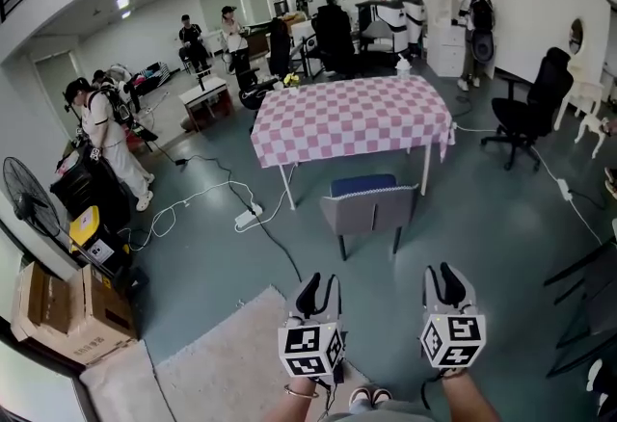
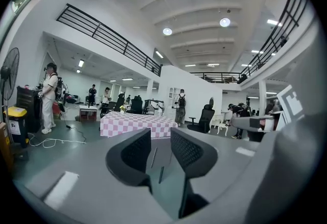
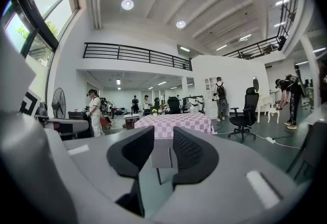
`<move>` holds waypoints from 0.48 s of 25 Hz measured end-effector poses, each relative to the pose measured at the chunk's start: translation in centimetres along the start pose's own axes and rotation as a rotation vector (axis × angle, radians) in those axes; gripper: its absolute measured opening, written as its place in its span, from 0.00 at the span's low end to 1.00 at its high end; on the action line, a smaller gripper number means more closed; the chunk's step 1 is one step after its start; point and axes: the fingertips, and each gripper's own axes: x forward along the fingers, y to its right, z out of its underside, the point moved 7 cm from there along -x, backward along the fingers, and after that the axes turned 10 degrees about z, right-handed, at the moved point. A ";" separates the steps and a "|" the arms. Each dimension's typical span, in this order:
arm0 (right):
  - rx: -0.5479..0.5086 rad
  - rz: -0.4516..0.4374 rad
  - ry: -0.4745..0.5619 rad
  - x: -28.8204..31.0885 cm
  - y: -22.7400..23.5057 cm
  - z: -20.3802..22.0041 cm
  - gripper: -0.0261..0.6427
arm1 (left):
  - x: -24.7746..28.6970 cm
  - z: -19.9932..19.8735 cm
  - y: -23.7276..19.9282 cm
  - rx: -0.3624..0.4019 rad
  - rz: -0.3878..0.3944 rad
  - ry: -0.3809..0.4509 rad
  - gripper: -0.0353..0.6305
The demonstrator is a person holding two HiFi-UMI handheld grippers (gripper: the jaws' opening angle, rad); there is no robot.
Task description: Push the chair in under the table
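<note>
Head view: a grey-backed chair [image 1: 369, 205] with a blue padded seat stands on the green floor [image 1: 482, 218] at the near edge of a pink-and-white checked tabletop [image 1: 352, 117], its back to the camera. The left claw [image 1: 320, 283] and right claw [image 1: 442, 274], black with ribbed pads, gape open and empty, well short of the chair. Print on the cardboard boxes [image 1: 58, 314] is too small to read.

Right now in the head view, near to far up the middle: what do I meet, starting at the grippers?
left gripper and right gripper, side by side → grey chair with blue seat → table under pink checked cloth → people at the far end.
</note>
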 end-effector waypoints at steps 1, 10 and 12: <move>-0.003 0.011 -0.002 0.2 0.1 0.1 0.19 | 0.2 0.0 -0.4 0.008 0.005 -0.002 0.24; -0.001 0.050 -0.036 3.5 1.6 0.8 0.19 | 4.6 0.9 -2.3 -0.032 0.019 -0.028 0.24; -0.001 0.042 -0.044 4.9 2.0 1.0 0.19 | 6.1 1.2 -2.6 -0.045 0.013 -0.031 0.24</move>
